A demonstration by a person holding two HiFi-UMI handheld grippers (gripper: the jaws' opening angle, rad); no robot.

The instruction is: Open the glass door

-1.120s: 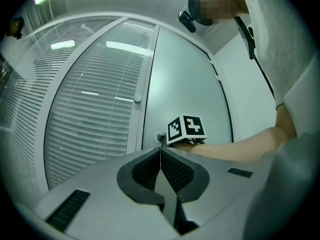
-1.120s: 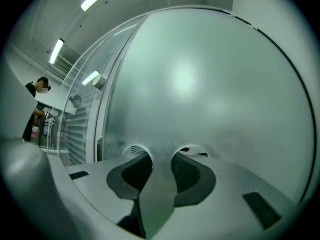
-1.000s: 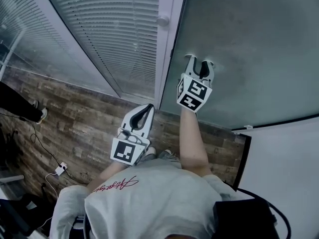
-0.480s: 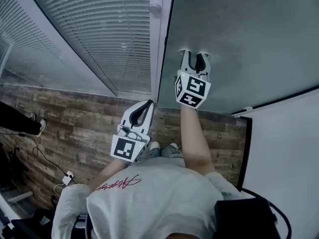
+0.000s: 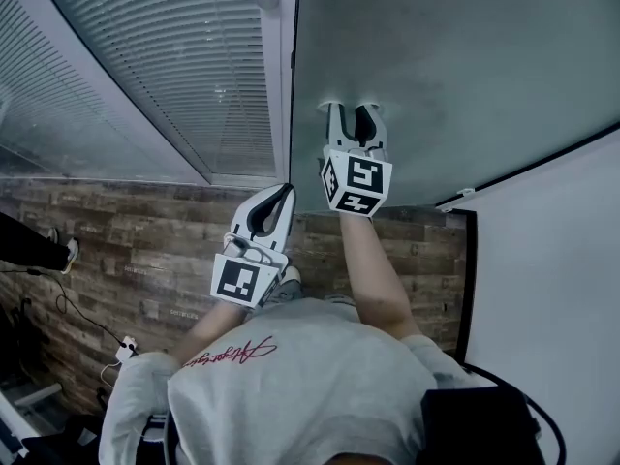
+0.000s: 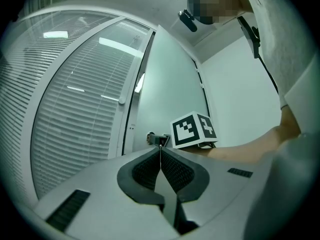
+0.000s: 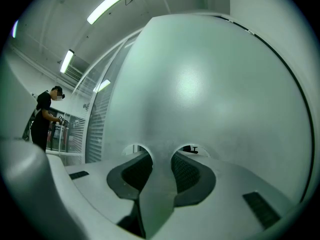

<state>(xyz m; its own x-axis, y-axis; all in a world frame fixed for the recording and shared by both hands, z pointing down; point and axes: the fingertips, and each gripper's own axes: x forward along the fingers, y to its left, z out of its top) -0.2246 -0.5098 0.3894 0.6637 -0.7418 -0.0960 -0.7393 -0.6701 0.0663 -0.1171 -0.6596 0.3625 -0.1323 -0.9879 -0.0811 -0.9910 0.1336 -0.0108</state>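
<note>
Door (image 5: 455, 66): frosted glass, standing ahead of the person, its dark edge just beside the white frame (image 5: 276, 76), with a blinds panel (image 5: 184, 76) left of that frame. Right hand-held gripper (image 5: 352, 114) is held out on a bare forearm, its tips at the door face and apparently touching it; the jaws stand apart with nothing between them. Left hand-held gripper (image 5: 276, 194) hangs nearer the person, clear of the door, over the wood floor (image 5: 126, 250); its jaws are closed together and empty.
</note>
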